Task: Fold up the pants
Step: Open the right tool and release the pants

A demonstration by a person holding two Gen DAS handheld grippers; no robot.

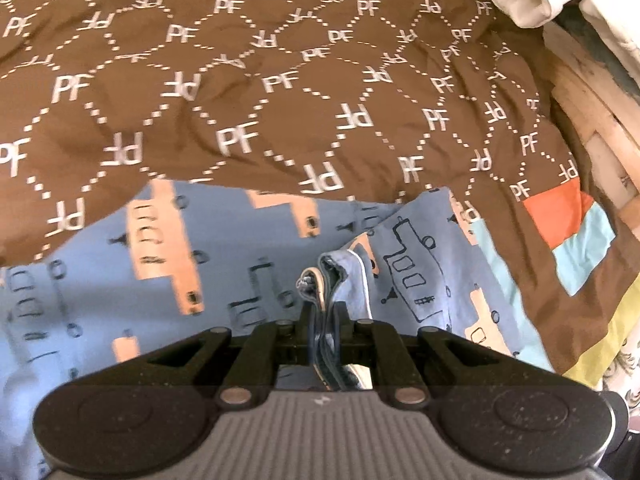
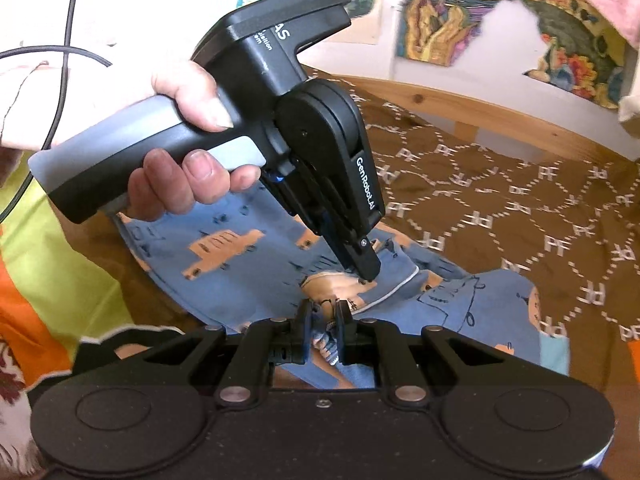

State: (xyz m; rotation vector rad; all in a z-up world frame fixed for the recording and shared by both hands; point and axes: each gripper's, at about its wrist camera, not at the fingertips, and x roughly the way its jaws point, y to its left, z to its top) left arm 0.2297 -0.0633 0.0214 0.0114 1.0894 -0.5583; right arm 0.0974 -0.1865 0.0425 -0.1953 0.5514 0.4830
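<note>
Both tongs are pinched narrow on the blue pants: the left tongs [image 1: 324, 312] clamp a bunched edge with white piping, and the right tongs [image 2: 323, 322] grip a gathered hem beside it, so the step in hand looks like carrying one end over for a fold. Next, both hands would need to travel together, keeping the cloth taut, and lay that edge squarely onto the far part. The pants [image 1: 160, 264], printed with orange trucks and outlined cars, lie rumpled on the bed's brown patterned quilt [image 1: 280, 80].
</note>
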